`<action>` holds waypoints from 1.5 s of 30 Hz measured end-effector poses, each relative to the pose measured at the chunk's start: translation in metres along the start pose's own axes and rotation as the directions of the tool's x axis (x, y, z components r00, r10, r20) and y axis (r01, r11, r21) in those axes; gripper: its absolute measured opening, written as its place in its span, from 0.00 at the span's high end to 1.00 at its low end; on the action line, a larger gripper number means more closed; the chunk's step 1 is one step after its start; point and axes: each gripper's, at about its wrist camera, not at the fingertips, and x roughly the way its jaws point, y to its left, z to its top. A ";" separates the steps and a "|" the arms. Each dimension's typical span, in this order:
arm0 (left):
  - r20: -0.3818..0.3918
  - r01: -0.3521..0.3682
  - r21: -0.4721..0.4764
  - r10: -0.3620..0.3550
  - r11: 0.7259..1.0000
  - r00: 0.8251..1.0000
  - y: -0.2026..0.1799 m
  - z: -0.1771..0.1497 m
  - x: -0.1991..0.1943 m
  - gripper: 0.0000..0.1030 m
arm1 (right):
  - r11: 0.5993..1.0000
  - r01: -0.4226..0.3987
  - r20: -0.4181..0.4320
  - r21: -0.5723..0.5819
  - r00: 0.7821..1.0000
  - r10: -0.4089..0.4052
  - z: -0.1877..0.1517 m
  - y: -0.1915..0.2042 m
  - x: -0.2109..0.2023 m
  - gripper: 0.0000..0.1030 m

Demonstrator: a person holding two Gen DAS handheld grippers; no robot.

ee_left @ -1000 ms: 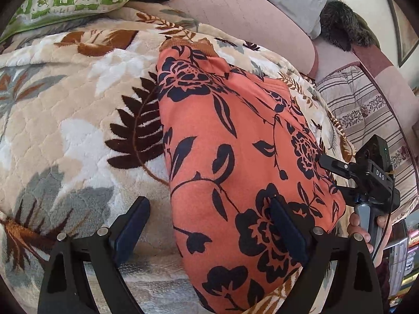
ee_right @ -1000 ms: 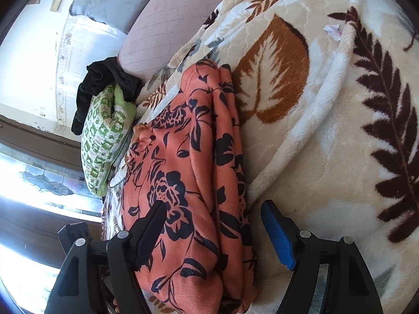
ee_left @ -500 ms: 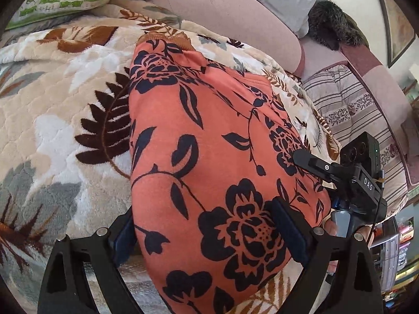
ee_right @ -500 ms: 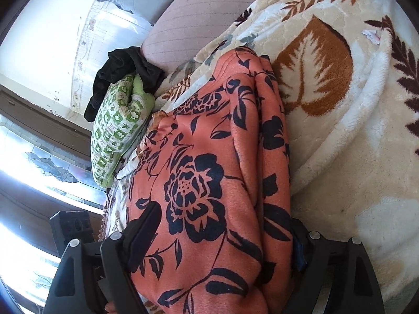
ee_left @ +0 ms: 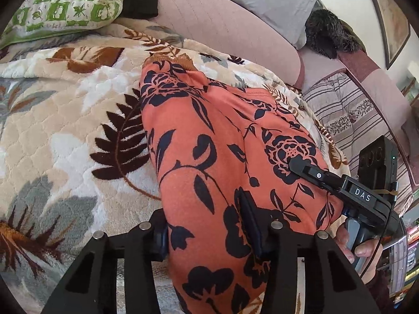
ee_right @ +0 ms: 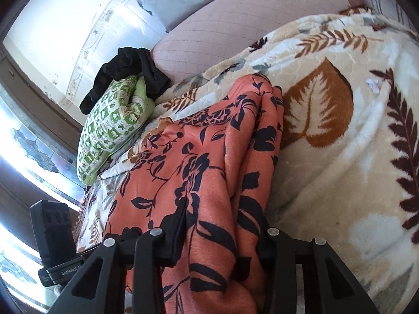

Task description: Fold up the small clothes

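Observation:
An orange garment with a dark flower print lies lengthwise on a leaf-patterned blanket. My left gripper holds its near edge; the jaws are closing, with the cloth bunched between the pads. At the right, the upper finger of the right gripper lies on the same garment, with a hand below it. In the right wrist view, my right gripper is closing on a thick fold of the orange garment, which is gathered between the pads. The left tool's black housing shows at lower left.
A green-and-white patterned pillow and a black cloth lie at the far end by a pink quilted cushion. A striped cover and a dark furry thing are at the right. A bright window is on the left.
Both pairs of jaws stood wide around the garment's near edge and have now narrowed onto the cloth, bunching it. The right gripper has rolled and pushed further onto the garment.

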 end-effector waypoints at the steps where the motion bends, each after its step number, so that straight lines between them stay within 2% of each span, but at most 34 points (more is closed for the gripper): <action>1: 0.004 -0.007 0.008 0.007 1.000 1.000 -0.002 0.000 -0.001 0.54 | 1.000 0.004 0.008 -0.012 1.000 -0.004 0.000 0.004 -0.002 0.61; 12: 0.070 -0.088 0.074 0.083 0.993 0.994 -0.018 -0.007 -0.036 0.55 | 0.993 0.031 0.046 -0.113 0.999 -0.025 -0.003 0.042 -0.021 0.62; 19: 0.129 -0.180 0.118 0.164 0.977 0.978 -0.016 -0.021 -0.072 0.56 | 0.987 0.002 0.058 -0.164 0.998 0.007 -0.013 0.071 -0.024 0.62; 28: 0.178 -0.281 0.085 0.263 0.956 0.948 -0.003 -0.043 -0.117 0.56 | 0.976 -0.051 0.049 -0.213 0.997 0.063 -0.038 0.112 -0.017 0.62; 37: 0.215 -0.323 0.038 0.308 0.946 0.927 0.004 -0.063 -0.148 0.56 | 0.972 -0.087 0.058 -0.216 0.993 0.101 -0.066 0.138 -0.017 0.62; 45: 0.220 -0.357 0.019 0.345 0.934 0.912 0.009 -0.071 -0.158 0.56 | 0.975 -0.099 0.049 -0.199 0.993 0.111 -0.082 0.148 -0.014 0.62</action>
